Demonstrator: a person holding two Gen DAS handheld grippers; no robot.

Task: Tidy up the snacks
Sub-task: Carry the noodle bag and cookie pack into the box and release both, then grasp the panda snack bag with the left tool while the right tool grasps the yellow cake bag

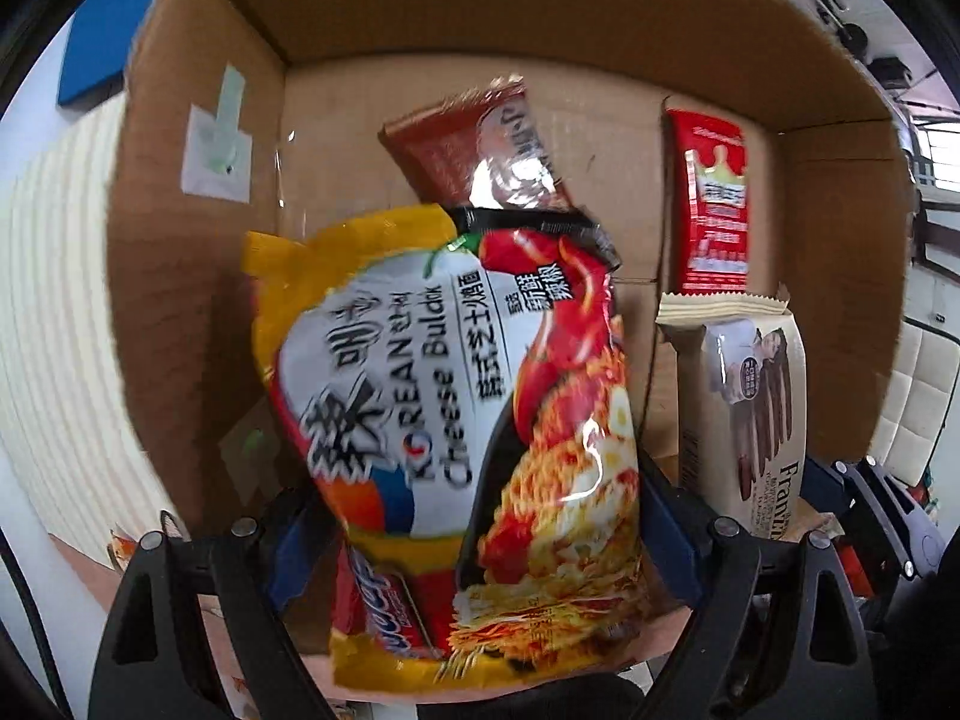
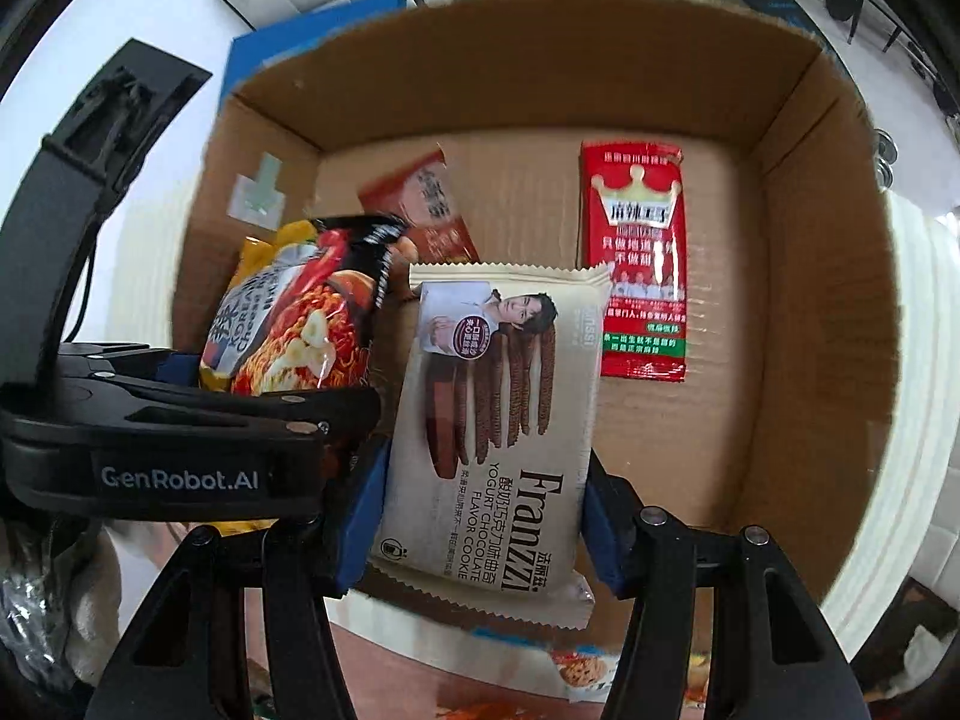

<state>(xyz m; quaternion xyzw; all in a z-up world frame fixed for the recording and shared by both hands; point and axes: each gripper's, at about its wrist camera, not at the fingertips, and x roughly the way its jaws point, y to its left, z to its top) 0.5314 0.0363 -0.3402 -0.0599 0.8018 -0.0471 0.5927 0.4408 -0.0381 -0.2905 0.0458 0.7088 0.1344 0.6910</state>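
My left gripper (image 1: 474, 546) is shut on a yellow and red Korean cheese noodle pack (image 1: 456, 420), held over the open cardboard box (image 1: 180, 300). My right gripper (image 2: 480, 516) is shut on a beige Franzzi chocolate cookie pack (image 2: 498, 420), also above the box (image 2: 810, 300). In the right wrist view the noodle pack (image 2: 288, 324) hangs just left of the cookie pack, in the left gripper (image 2: 198, 384). The cookie pack (image 1: 750, 408) shows at the right of the left wrist view. On the box floor lie a red crown-printed packet (image 2: 645, 258) (image 1: 714, 204) and a brown-red packet (image 2: 420, 210) (image 1: 480, 144).
The box stands on a white ribbed surface (image 2: 918, 390) with a blue board (image 2: 312, 30) behind it. More snack packets (image 2: 588, 672) lie on the table near the box's front edge. A red wrapped snack (image 1: 384, 600) shows beneath the noodle pack.
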